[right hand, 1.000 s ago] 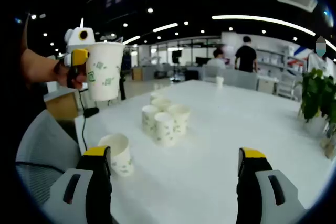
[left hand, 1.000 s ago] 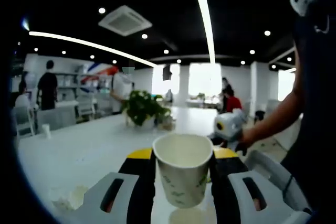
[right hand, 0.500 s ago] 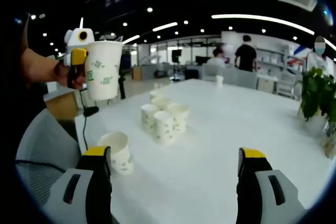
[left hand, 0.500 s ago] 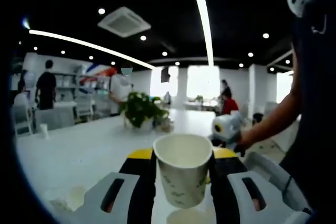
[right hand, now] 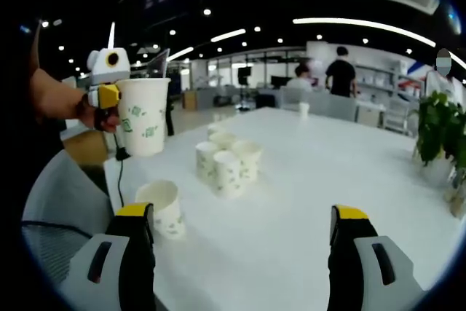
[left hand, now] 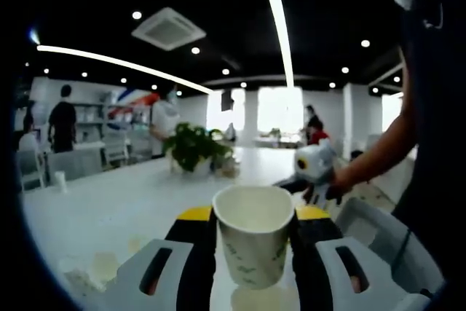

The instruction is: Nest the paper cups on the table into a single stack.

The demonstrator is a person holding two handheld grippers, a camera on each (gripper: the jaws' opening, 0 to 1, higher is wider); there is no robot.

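One cup (left hand: pixel 255 234) is clamped upright between the jaws of the left gripper (left hand: pixel 253 242), mouth open to the camera, green print on its side. In the right gripper view the same cup (right hand: pixel 143 116) hangs in the air at the left, held by the left gripper (right hand: pixel 108 97), above the table's (right hand: pixel 306 202) near left edge. Directly below it a lone cup (right hand: pixel 163 210) stands upright on the table, just beside the right gripper's left jaw. Farther in, a cluster of cups (right hand: pixel 225 162) stands bunched together, mouths up, sides touching; exact count hard to tell.

Right gripper (right hand: pixel 244 242): jaws spread wide, nothing between them, low over the table. In the left gripper view it (left hand: pixel 314 167) shows at the right, in the person's hand, beyond the held cup.

Potted plant (right hand: pixel 441 136) on the table's far right side. A small white cup (right hand: pixel 304 111) stands alone at the table's far end. People stand in the background near shelves. A grey chair (right hand: pixel 62 202) sits at the near left edge of the table.
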